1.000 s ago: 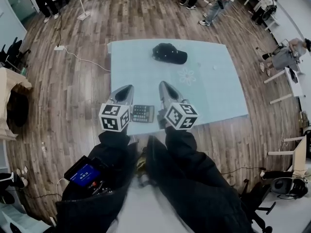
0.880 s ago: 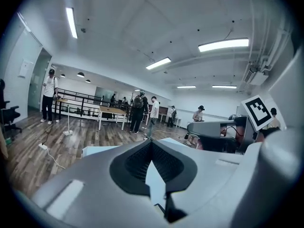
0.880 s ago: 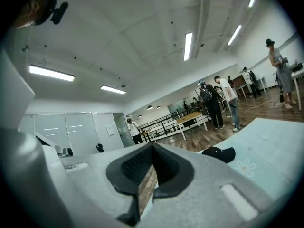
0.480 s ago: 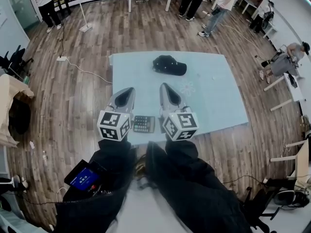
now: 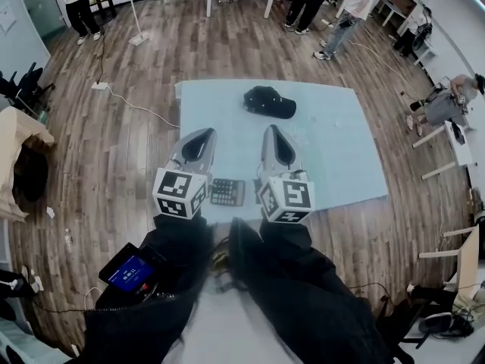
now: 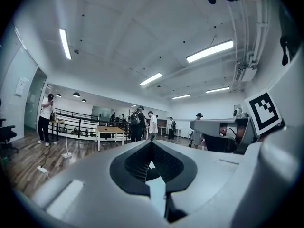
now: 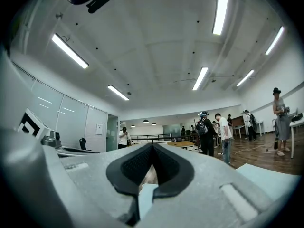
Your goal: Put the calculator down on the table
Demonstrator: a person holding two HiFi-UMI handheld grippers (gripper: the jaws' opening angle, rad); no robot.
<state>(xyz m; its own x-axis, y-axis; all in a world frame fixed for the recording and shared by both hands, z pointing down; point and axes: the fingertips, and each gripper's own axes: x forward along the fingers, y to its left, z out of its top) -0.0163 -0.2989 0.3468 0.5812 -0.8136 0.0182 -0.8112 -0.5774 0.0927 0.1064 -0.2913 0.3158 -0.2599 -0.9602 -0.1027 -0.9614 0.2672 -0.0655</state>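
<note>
left claw (image 5: 204,133) and right claw (image 5: 270,130), head view: held side by side with a gap between them, both pointing away from the body and about level. the left marker cube (image 5: 179,193) and right marker cube (image 5: 286,199) sit at the near ends. the left forearm (image 5: 176,237) and right forearm (image 5: 286,241), in dark sleeves, run back from the cubes to the torso. in each gripper view the jaws meet tip to tip, with nothing between them.

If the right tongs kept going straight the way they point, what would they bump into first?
Probably nothing nearby. The right tongs point level, out over the blue table, likely passing above the black cap. Far ahead stand a wooden table and people, though depth is hard to judge.
</note>
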